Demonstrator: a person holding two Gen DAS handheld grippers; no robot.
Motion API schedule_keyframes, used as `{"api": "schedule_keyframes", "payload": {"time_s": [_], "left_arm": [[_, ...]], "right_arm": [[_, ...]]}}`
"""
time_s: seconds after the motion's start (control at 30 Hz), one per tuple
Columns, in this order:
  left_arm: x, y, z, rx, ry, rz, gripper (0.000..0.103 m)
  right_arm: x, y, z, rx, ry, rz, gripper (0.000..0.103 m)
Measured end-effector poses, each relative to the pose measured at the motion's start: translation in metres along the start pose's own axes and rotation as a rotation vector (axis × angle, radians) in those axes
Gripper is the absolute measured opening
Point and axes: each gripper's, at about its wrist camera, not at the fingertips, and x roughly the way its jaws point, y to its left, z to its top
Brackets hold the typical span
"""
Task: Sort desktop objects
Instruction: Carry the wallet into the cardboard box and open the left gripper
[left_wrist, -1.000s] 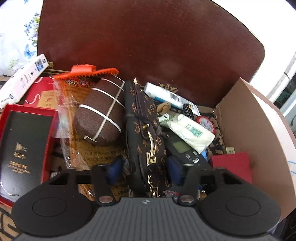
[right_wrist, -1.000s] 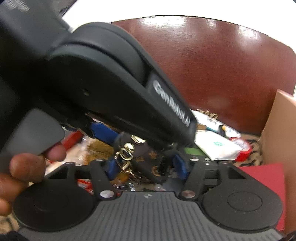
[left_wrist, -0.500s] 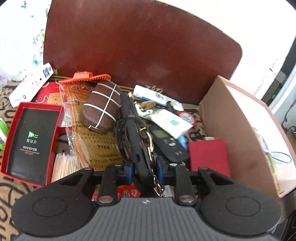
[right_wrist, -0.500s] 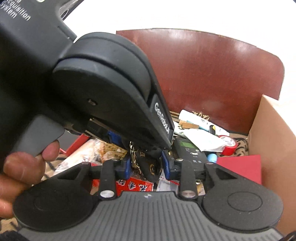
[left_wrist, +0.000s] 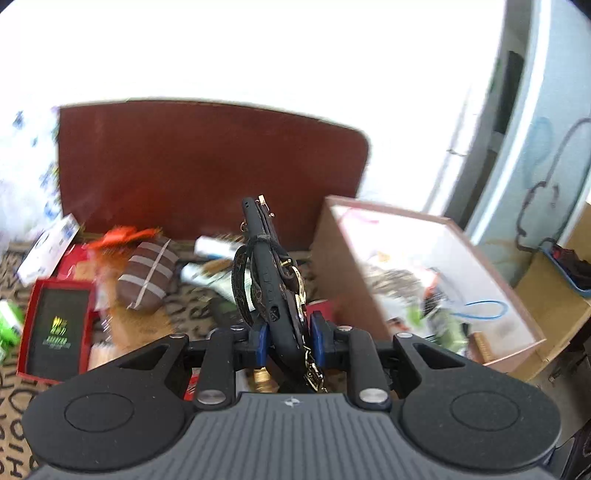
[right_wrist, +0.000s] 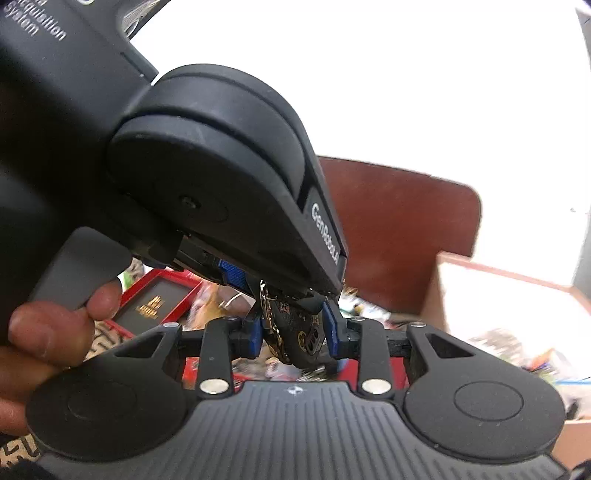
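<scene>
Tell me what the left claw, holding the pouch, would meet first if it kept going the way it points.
Probably the brown chair back beyond the left claw and monogram pouch; depth is unclear.

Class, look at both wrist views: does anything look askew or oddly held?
Yes. The pouch is pinched edge-on in the left gripper, sticking up, its strap and gold clasp dangling loose. The right gripper brackets the same pouch.
</scene>
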Motion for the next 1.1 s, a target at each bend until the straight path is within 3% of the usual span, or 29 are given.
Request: {"api": "schedule_keyframes", "payload": {"time_s": [0.17,0.5,0.93,1.1], "left_arm": [[0.01,-0.036,0.009,0.024,-0.004,-0.067,0.023],[0.07,-0.108,0.023,0.042,0.054,-0.242,0.023],[0.161,-0.161,0.048,-0.046,0.146,-0.418,0.023],[0.193,-0.169,0.051,-0.024,0.164,-0.415,0.024]], "right_arm": [[-0.018,-0.03,0.002,0.009,-0.025,-0.07,0.031],[-0.026,-0.109,-0.009,-0.024,0.009,-0.226,0.031],[0.011,-0.21,-0.009,-0.178,0.216,-0.291,0.031],[0.041,-0.23,-0.009,-0.214,0.302,-0.297,0.031]]}}
